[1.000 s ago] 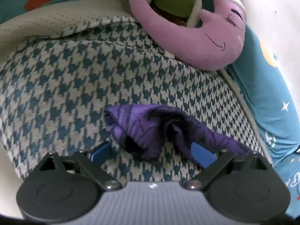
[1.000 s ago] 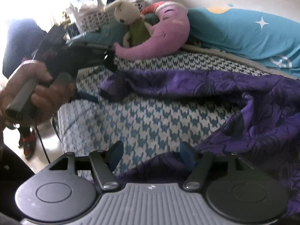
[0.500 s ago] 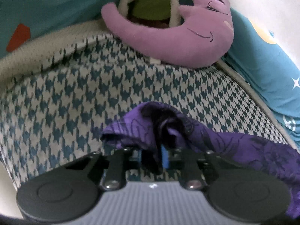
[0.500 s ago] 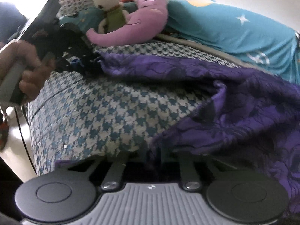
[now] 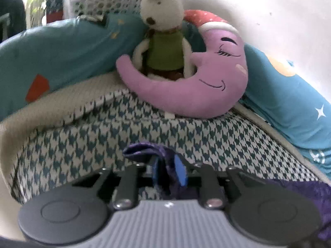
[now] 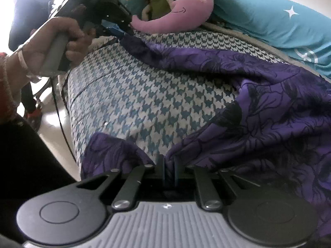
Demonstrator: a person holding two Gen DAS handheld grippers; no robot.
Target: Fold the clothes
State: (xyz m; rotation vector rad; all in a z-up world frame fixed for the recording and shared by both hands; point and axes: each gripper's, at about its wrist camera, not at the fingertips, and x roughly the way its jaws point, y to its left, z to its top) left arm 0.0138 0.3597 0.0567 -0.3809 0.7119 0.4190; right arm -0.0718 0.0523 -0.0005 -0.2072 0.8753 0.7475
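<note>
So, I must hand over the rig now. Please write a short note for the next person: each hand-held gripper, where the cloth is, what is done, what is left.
Left hand-held gripper: pinches one far corner of the purple garment; its jaws are opening a little, with the cloth between them.
Right hand-held gripper: shut on the near edge of the same garment.
Garment: lies rumpled across the houndstooth blanket, in front of the moon plush and the rabbit toy.
Done: both edges gripped.
Left: no fold is visible yet; probably lift, spread flat, then fold.
</note>
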